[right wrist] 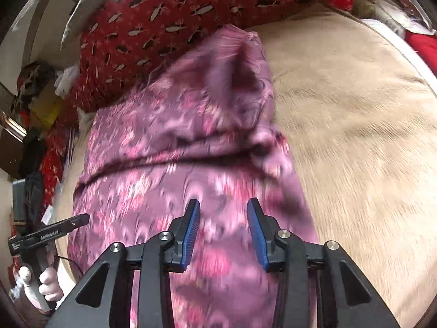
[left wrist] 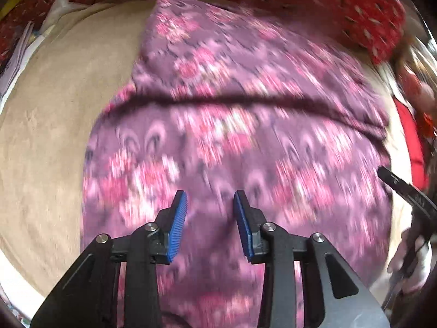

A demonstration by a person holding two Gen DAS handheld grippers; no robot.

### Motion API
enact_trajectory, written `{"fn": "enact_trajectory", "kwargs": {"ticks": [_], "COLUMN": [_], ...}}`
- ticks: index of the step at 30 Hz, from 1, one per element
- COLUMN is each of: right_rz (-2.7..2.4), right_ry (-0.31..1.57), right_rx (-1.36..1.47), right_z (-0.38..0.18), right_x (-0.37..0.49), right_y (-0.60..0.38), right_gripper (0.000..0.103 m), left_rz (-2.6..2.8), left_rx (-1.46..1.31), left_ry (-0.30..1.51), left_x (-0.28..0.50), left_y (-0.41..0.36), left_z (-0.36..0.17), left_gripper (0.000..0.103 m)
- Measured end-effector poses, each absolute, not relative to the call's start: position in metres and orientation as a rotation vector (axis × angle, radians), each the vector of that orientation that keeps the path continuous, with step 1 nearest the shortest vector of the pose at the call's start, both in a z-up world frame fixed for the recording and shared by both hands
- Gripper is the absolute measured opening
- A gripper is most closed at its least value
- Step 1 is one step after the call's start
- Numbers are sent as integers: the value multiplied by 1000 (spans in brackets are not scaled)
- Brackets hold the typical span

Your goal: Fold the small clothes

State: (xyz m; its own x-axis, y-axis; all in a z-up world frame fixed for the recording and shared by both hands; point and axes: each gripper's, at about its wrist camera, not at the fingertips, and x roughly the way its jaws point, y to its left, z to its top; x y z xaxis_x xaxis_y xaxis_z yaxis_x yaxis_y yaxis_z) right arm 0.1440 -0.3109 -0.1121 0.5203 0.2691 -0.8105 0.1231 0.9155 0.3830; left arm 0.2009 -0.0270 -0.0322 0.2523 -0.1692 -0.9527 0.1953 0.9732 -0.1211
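Observation:
A purple garment with pink flower print (left wrist: pixel 232 125) lies on a beige blanket (left wrist: pixel 54 136), with one layer folded over so a fold edge runs across its middle. It also shows in the right wrist view (right wrist: pixel 177 147), where its far end bunches up. My left gripper (left wrist: pixel 210 199) is open and empty just above the near part of the garment. My right gripper (right wrist: pixel 223 207) is open and empty above the garment's near part too. The other gripper's body shows at the edge of each view (left wrist: pixel 409 191) (right wrist: pixel 49 232). Both views are motion-blurred.
A red patterned cloth (right wrist: pixel 191 8) lies along the far side of the beige blanket (right wrist: pixel 355 136); it also shows in the left wrist view (left wrist: pixel 355 5). Clutter and boxes (right wrist: pixel 41 104) sit at the left, papers (left wrist: pixel 16 54) at the blanket's left edge.

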Motion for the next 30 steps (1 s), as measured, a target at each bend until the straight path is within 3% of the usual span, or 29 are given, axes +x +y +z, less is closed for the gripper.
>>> {"fn": "enact_trajectory", "kwargs": {"ticks": [9, 19, 23, 25, 30], "right_rz": [120, 61, 121, 161, 255], "right_ry": [1163, 1111, 1124, 1124, 1135], "right_rx": [347, 377, 463, 494, 527], "right_z": [-101, -112, -128, -133, -141], "right_x": [43, -63, -82, -86, -86], "right_y": [-297, -339, -347, -346, -341], "right_gripper": [40, 46, 46, 49, 53], "left_rz": [-254, -192, -192, -246, -278], "left_rx": [-76, -319, -386, -430, -406], "left_ry": [1430, 1454, 1490, 1528, 1546], "left_x": [133, 73, 52, 40, 36], "left_y": [37, 148, 163, 164, 139], "left_z": [-44, -51, -65, -74, -83], "left_gripper": [33, 34, 35, 43, 43]}}
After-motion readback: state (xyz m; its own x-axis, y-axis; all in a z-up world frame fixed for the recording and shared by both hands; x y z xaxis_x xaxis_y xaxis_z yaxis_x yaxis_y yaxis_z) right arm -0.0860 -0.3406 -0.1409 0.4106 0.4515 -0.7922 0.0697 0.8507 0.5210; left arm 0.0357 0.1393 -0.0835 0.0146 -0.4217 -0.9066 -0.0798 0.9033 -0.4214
